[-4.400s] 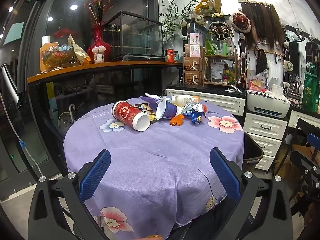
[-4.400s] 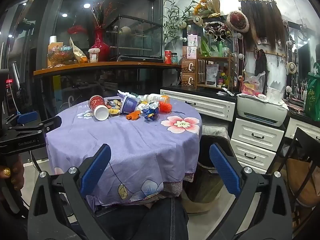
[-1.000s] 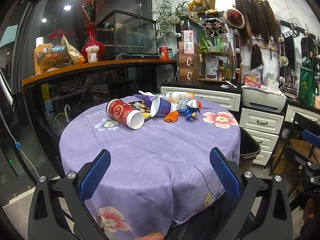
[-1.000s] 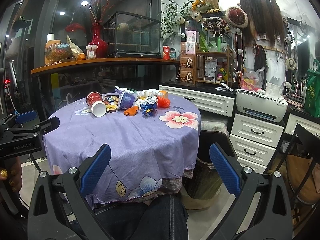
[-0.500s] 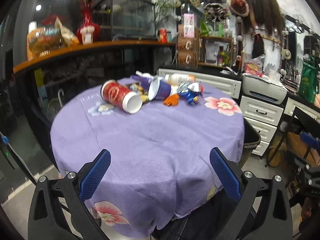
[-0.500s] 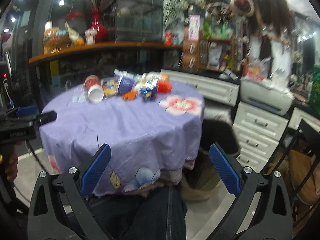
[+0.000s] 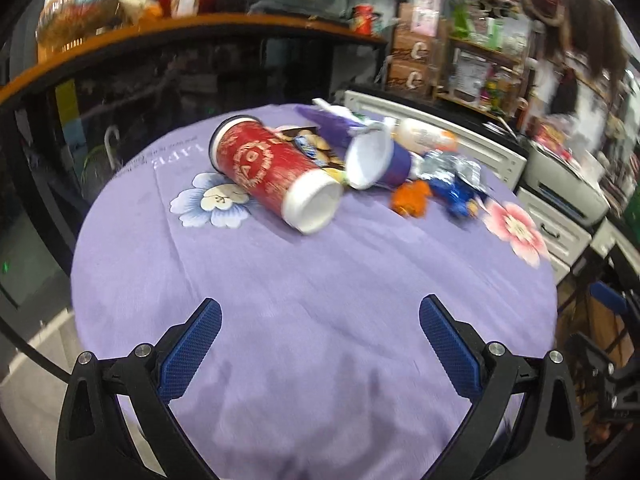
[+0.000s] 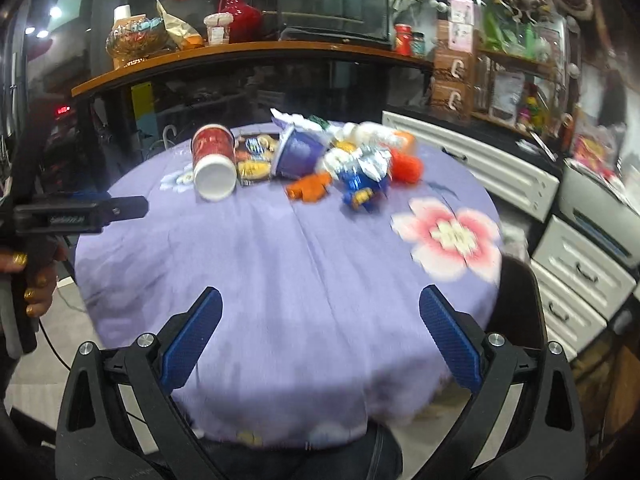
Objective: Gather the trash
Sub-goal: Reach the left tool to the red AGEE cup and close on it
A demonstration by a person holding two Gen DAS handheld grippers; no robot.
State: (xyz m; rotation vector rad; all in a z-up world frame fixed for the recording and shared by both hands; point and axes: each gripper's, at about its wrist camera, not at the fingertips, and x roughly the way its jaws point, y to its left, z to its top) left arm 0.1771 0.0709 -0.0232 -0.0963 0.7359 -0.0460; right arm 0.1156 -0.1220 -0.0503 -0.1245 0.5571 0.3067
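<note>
Over the purple-clothed round bench [image 7: 280, 320], both empty, wide-spread grippers [image 7: 320, 332] [image 8: 320, 330] have closed in, probably toward the toppled red paper cup [image 7: 272, 172].

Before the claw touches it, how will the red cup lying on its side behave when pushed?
The red cup lies on its side on the purple cloth, so a nudge would probably roll it, curving because it tapers. It looks like empty paper, likely light and easy to crush. The open left claw should probably close gently.
</note>
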